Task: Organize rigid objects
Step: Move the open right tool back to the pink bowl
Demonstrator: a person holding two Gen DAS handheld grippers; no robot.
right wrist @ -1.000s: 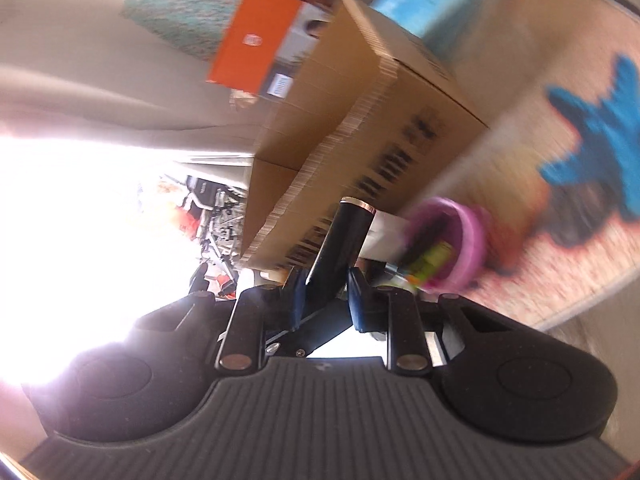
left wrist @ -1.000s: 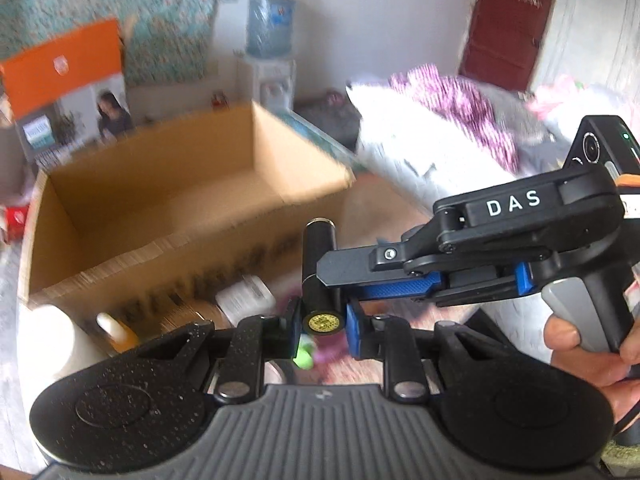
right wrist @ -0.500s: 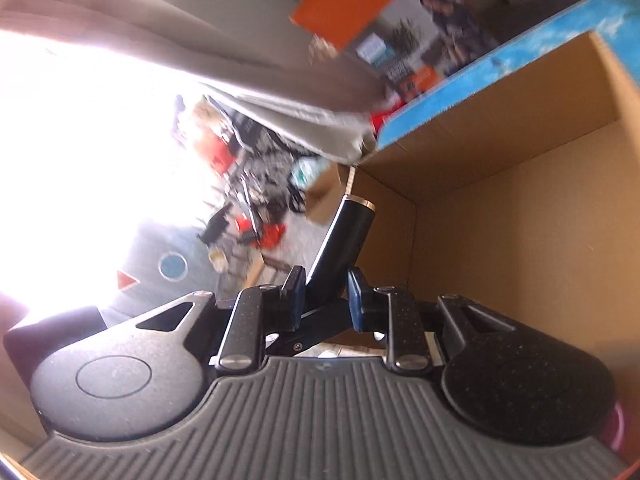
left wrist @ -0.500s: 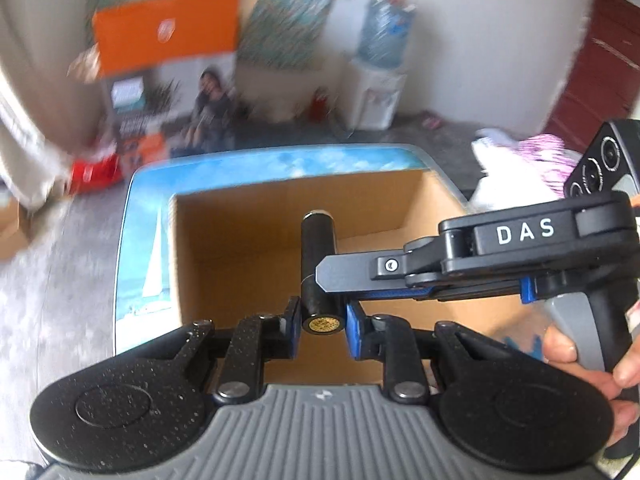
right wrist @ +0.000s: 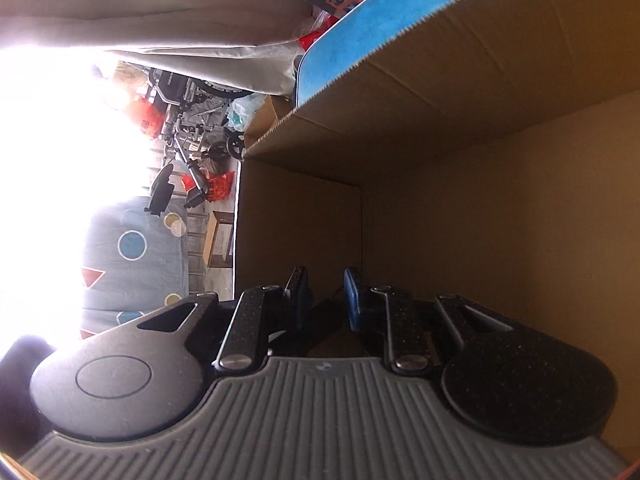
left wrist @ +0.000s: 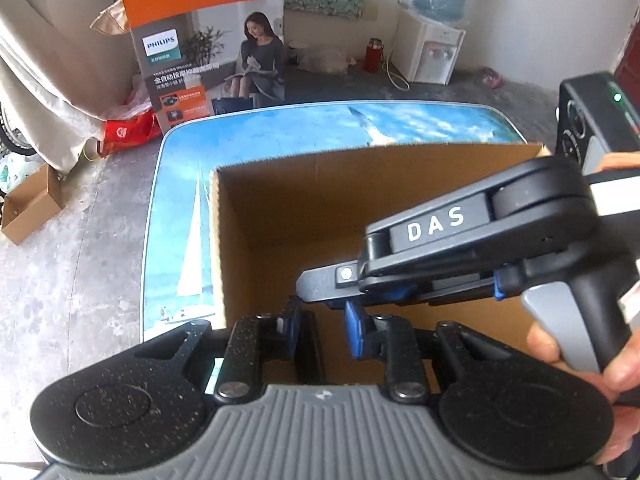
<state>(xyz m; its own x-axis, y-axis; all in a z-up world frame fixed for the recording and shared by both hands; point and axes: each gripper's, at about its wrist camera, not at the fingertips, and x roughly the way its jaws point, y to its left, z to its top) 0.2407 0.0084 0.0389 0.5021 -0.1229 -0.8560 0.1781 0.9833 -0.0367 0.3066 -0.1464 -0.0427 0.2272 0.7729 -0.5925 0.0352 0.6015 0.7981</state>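
Note:
An open brown cardboard box (left wrist: pixel 280 216) stands on a blue sea-print table (left wrist: pixel 188 216). My left gripper (left wrist: pixel 322 326) is over the box's near part with its jaws slightly apart and nothing between them. My right gripper (left wrist: pixel 320 294) reaches in from the right, crossing just in front of the left fingers. In the right wrist view my right gripper (right wrist: pixel 326 298) is inside the box (right wrist: pixel 500 200), jaws apart and empty. The black cylinder held earlier is not in view.
An orange Philips carton (left wrist: pixel 208 40) stands on the floor behind the table. A water dispenser (left wrist: pixel 434 40) and a red flask (left wrist: pixel 372 54) stand by the back wall. A small cardboard box (left wrist: pixel 30 204) lies on the concrete floor at left.
Both grippers held a black cylinder together and carried it over the box. Now the cylinder is gone from both, and both sets of jaws have opened a little.

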